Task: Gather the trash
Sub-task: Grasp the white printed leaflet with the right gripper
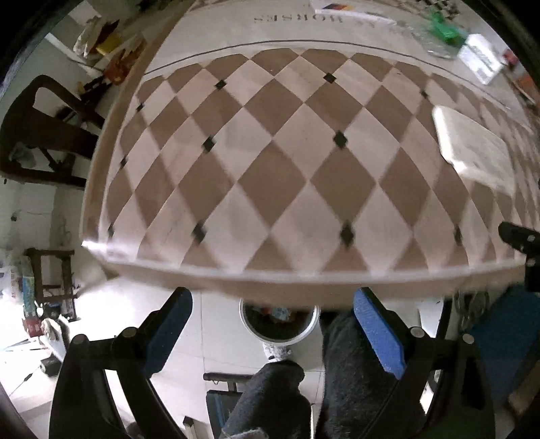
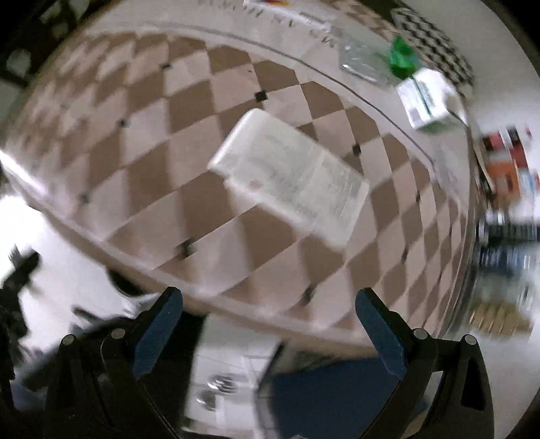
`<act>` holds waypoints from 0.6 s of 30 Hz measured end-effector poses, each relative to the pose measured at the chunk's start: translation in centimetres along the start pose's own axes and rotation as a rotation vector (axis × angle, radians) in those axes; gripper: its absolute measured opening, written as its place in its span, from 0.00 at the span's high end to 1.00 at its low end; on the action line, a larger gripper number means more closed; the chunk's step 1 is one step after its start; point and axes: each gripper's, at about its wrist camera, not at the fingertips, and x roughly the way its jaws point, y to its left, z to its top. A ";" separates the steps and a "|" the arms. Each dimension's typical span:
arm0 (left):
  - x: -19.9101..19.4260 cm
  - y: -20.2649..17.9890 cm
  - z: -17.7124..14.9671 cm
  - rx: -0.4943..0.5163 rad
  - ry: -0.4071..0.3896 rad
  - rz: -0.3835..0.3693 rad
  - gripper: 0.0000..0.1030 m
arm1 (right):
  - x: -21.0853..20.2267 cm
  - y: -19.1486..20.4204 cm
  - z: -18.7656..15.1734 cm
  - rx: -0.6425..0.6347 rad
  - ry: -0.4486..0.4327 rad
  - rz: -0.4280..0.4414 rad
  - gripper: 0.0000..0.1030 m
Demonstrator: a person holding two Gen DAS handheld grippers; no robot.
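Left wrist view: the left gripper (image 1: 271,304) hangs past the near edge of the table (image 1: 256,162), its blue pads spread wide with nothing between them. Below the edge, between the fingers, a white bin (image 1: 308,329) stands on the floor with some litter inside. On the checkered top a flat white packet (image 1: 472,145) lies at 3 o'clock, well apart from the gripper. At 1 o'clock, near the far edge, sit a small white box (image 1: 479,62), a green scrap (image 1: 445,30) and a clear wrapper (image 1: 435,45). The right gripper's tip (image 1: 516,236) pokes in at 4 o'clock.

Right wrist view, blurred: the right gripper (image 2: 270,300) is released too, jaws wide apart and holding nothing, just off the table (image 2: 141,141) edge. The packet (image 2: 290,175) lies at 12 o'clock from it, flat on the checks. The box (image 2: 428,101), scrap (image 2: 400,54) and wrapper (image 2: 361,62) cluster at 1 o'clock, near one another
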 end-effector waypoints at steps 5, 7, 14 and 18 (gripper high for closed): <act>1.9 -1.2 3.6 -0.024 0.064 0.026 0.05 | 5.0 -1.0 5.8 -0.285 0.091 -0.040 0.00; 2.5 -1.4 4.7 -0.045 0.088 0.024 0.05 | 6.2 -0.7 7.3 -0.411 0.111 -0.063 0.00; 3.3 -1.7 7.8 -0.074 0.127 0.019 0.05 | 7.4 -2.5 10.2 -0.477 0.191 0.131 0.09; 2.7 -2.6 10.6 0.016 0.089 0.063 0.05 | 7.4 -6.7 12.1 -0.221 0.172 0.216 0.09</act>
